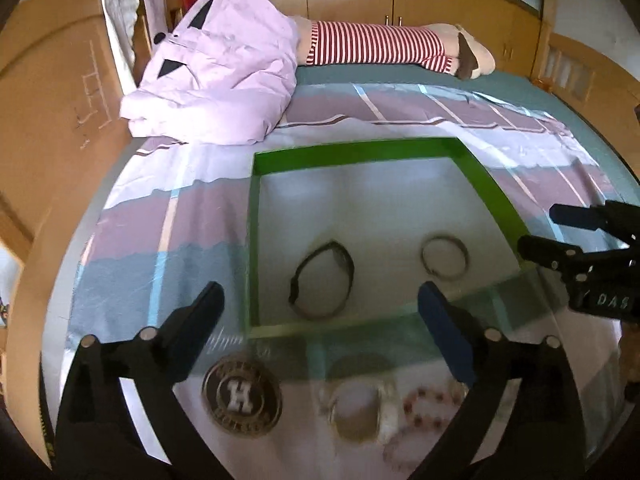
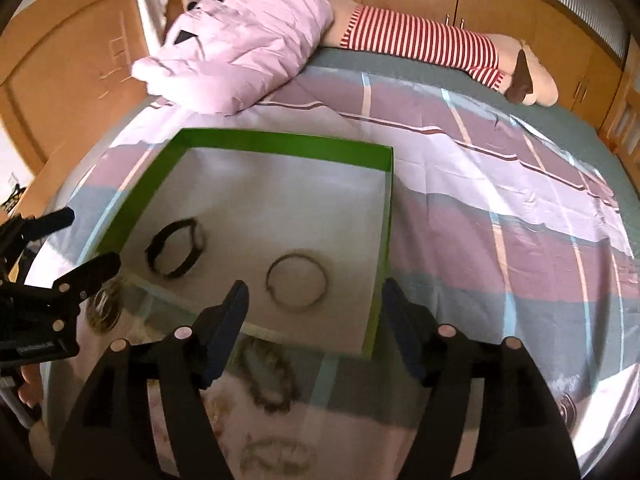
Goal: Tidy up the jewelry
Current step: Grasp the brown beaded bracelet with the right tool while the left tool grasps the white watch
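Hovering over the near edge of the bed, the left gripper (image 1: pixel 320 312) has its jaws wide apart and holds nothing; the right gripper (image 2: pixel 316 312) is likewise spread and empty. Between them lies the green box (image 1: pixel 360 150), open, with 2 pieces already on its white floor: a black band (image 1: pixel 322 280) toward the near left corner and a thin metal bangle (image 1: pixel 445 256) to its right, the 2 well apart.

The pieces not yet sorted lie on the bedspread (image 1: pixel 132 240) outside the box's near wall, below and slightly toward the person from the left gripper's fingertips. From left to right in the left wrist view they are a round badge with an H (image 1: pixel 242 398), a pale chunky bracelet (image 1: pixel 358 412) and a red and white bead bracelet (image 1: pixel 424 412), the last 2 touching or nearly so. All 3 are round, so none has a long axis that fixes the approach.

The left gripper looks nearer to the badge and the pale bracelet. In the right wrist view a dark beaded ring (image 2: pixel 268 376) lies just beneath the right gripper's left finger, blurred, and may be 1 of the same bracelets. The likely obstacle is the box's near wall, which any lifted piece must clear, and the close neighbours could be dragged along. A pink quilt (image 1: pixel 216 68) and a striped plush toy (image 1: pixel 380 44) lie at the far edge, out of the way.
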The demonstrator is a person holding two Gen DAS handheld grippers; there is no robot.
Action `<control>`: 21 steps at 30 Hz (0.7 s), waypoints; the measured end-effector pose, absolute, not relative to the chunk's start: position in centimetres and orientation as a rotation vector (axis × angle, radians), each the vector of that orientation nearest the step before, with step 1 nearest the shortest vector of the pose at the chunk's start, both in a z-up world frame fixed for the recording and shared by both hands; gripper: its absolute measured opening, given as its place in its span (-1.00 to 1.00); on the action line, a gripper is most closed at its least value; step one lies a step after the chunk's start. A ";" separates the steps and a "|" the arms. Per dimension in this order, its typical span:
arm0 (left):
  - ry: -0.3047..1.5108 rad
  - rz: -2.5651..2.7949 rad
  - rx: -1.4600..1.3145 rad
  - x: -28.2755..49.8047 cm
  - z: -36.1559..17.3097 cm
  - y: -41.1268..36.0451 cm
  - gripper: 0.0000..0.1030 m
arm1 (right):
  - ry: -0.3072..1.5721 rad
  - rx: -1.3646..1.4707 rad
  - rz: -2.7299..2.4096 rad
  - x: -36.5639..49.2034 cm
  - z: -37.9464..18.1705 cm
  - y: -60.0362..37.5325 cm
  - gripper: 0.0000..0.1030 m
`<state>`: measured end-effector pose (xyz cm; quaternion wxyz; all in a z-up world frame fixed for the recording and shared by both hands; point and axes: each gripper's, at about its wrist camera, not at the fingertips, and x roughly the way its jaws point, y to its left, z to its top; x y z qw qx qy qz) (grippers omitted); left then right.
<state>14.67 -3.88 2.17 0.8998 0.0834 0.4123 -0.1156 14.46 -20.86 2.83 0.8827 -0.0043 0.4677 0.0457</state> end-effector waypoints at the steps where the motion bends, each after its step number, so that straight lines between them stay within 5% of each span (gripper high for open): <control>1: 0.859 -0.234 0.173 13.5 1.9 -3.3 0.94 | 0.976 -0.008 0.103 13.6 2.9 -20.8 0.35; 7: 1.053 -0.209 0.053 12.4 -2.3 0.4 0.94 | 1.009 0.051 0.193 11.3 0.4 -20.6 0.32; 13: 1.164 -0.232 0.043 14.4 -4.9 0.8 0.91 | 1.188 0.139 0.253 12.5 -4.2 -21.2 -0.25; 21: 1.240 -0.297 0.069 14.3 -6.9 -0.9 0.40 | 1.257 0.171 0.233 13.7 -7.1 -22.1 -0.65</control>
